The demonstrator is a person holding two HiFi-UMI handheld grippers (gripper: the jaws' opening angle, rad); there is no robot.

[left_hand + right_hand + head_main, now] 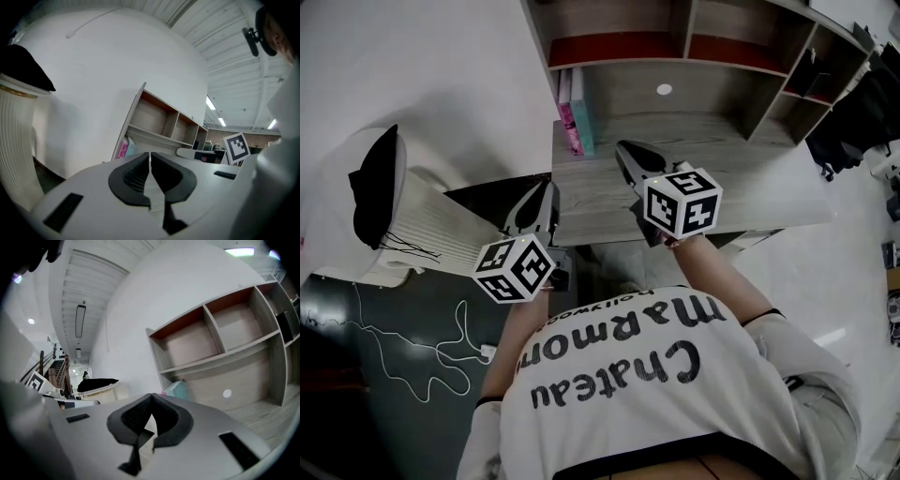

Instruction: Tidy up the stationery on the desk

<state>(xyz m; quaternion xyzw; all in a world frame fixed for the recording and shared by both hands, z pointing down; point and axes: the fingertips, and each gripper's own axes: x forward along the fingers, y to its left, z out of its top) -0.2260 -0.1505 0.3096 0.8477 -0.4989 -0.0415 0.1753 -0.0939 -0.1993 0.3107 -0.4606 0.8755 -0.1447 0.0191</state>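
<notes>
Left gripper (539, 199) sits at the desk's (741, 187) front-left corner, jaws pressed together w/ nothing betw them. Just left of it the desk edge drops to a white ribbed unit (422, 225) topped w/ a black cloth (373, 183). Right gripper (634, 159) is over mid-desk, jaws likewise closed tip to tip, empty. Pink & teal books (576, 120) stand upright at the desk's back-left, under the shelf unit (675, 66), near both grippers. Bare wood runs from right gripper to the desk's right edge
</notes>
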